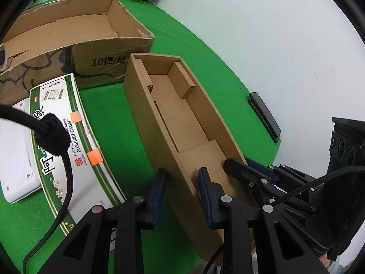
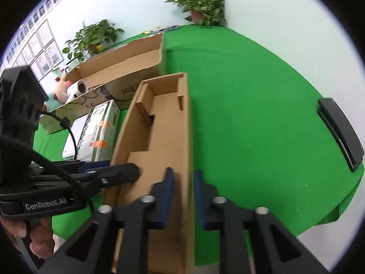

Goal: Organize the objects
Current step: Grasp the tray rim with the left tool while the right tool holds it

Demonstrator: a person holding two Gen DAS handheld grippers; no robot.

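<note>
Straddling opposite long walls of the narrow kraft box, the left gripper and the right gripper are each seen narrowed onto a wall, apparently pinching it. The box rests on the green table, its long axis running straight away from both grippers, beside the printed carton.
</note>
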